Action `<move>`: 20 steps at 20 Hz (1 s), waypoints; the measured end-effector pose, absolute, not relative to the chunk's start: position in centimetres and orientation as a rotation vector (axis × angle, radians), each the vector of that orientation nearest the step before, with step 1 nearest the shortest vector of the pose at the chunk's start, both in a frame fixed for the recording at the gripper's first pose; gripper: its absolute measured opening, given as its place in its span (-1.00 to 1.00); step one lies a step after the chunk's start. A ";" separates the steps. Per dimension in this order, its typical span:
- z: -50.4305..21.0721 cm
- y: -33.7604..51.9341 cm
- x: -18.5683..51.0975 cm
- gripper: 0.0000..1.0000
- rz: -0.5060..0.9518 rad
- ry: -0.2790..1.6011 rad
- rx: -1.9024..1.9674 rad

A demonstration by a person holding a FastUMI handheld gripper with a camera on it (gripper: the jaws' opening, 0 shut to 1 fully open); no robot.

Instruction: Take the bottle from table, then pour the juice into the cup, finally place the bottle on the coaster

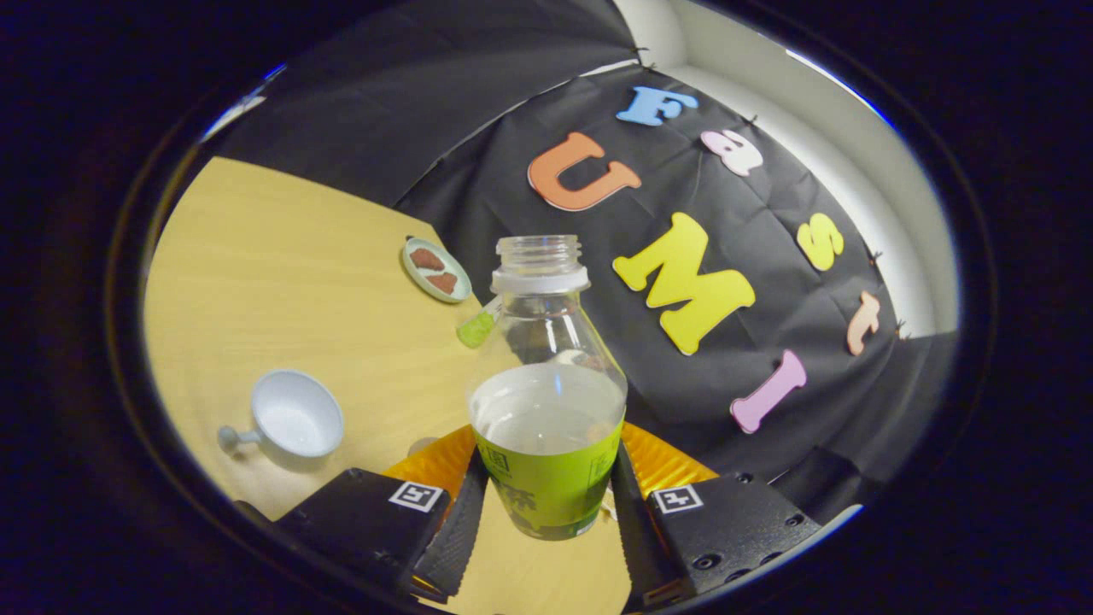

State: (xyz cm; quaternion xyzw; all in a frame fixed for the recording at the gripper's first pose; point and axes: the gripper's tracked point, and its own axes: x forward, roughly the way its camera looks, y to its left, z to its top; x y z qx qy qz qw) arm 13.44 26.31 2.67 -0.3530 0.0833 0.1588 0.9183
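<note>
Here we see the gripper (pixel 546 504) clenched on the juice bottle (pixel 546 401), both fingers pressing the green label on either side. The bottle is uncapped, roughly half full of pale liquid, and appears lifted off the wooden table (pixel 282 282). Left of the bottle and a little nearer the fingers sits the white cup (pixel 295 416), upright, its handle pointing away from the bottle. Beyond the bottle's neck, to its left, lies the round coaster (pixel 436 269). A small green cap (pixel 476 329) rests just beside the bottle's shoulder.
</note>
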 end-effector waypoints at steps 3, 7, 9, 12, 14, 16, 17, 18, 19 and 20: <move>2.9 26.8 14.9 0.50 0.359 0.200 -0.511; 3.8 27.2 17.1 0.50 0.374 0.180 -0.320; 3.4 27.5 18.0 0.49 0.385 0.167 -0.246; 1.6 28.1 19.4 0.50 0.423 0.180 -0.130; -0.1 28.5 20.5 0.50 0.441 0.206 -0.077; -1.9 29.1 21.4 0.50 0.462 0.240 -0.025; -2.7 29.3 21.9 0.50 0.470 0.254 -0.003; -3.3 29.4 22.3 0.50 0.472 0.264 0.013; -4.0 29.4 22.8 0.50 0.470 0.274 0.022; -4.6 29.5 23.2 0.50 0.469 0.285 0.026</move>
